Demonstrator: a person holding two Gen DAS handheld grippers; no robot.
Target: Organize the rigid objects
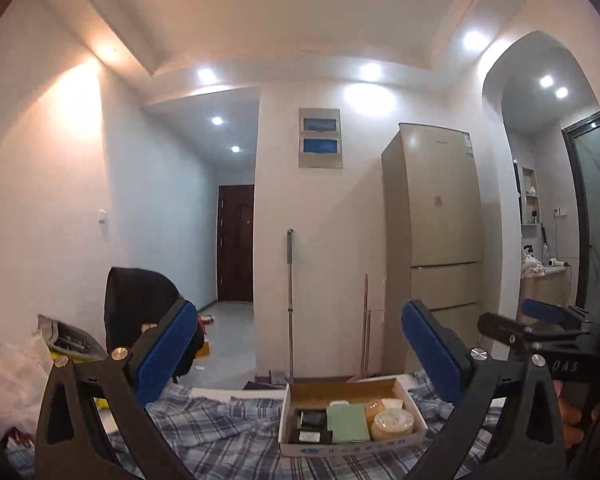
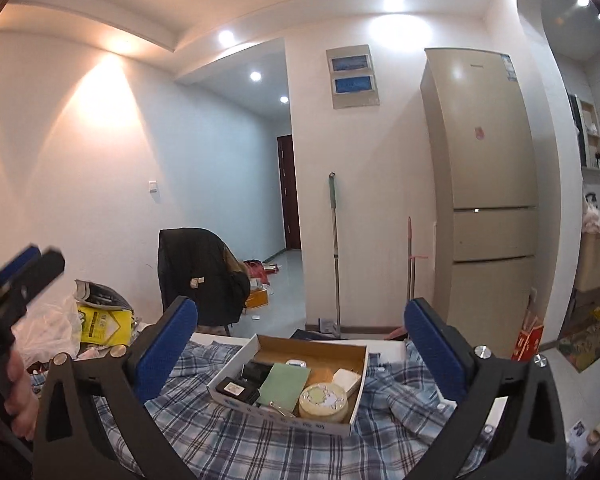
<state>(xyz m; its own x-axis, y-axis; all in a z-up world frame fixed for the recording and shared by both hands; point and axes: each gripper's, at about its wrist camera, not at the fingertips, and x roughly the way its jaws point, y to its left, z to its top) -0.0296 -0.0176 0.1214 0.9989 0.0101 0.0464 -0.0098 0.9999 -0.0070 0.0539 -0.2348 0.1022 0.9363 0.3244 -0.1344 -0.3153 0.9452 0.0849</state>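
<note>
A shallow cardboard box (image 1: 414, 400) (image 2: 358, 384) lies on a blue plaid cloth (image 1: 228, 432) (image 2: 244, 444). It holds two black boxes (image 1: 311, 418) (image 2: 238, 389), a green card (image 1: 347, 422) (image 2: 283, 383), a round yellow tin (image 1: 393, 423) (image 2: 324, 400) and small white pieces (image 2: 346, 379). My left gripper (image 1: 298, 350) is open and empty, raised short of the box. My right gripper (image 2: 300, 344) is open and empty, also raised before the box. Each gripper shows at the edge of the other's view.
A black chair with a jacket (image 2: 200, 276) stands behind the cloth at the left. Plastic bags and a yellow package (image 2: 100, 320) lie at the left. A mop (image 2: 335, 248) and a fridge (image 2: 488, 184) stand by the far wall.
</note>
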